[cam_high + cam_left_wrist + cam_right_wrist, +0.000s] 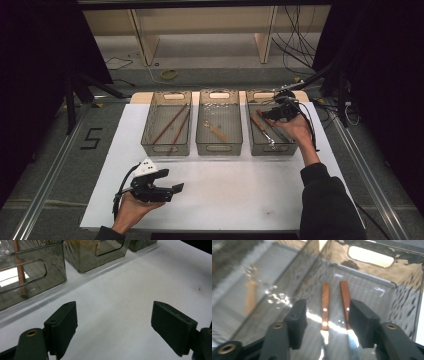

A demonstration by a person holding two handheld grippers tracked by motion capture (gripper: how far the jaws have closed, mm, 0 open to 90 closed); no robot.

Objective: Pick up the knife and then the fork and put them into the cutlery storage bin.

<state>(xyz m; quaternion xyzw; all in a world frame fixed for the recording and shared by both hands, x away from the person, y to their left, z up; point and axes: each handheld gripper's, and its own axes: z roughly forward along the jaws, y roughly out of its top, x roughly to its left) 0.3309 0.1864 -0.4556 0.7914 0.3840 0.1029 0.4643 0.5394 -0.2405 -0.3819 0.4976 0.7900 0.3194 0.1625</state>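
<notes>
Two wood-handled knives (pixel 335 305) lie under the right hand-held gripper (pixel 325 322), half open, holding nothing; withdrawing carelessly could knock the bin wall (pixel 404 302).

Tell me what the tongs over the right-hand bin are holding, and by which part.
Nothing. The right tongs stand open above two wooden-handled knives lying in the clear smoky plastic bin, pads not pressing on either.

White table (pixel 225 195) carries three clear bins (pixel 219 123).

Dim room, glare on bin (pixel 372 297) floor, soft blur.
</notes>
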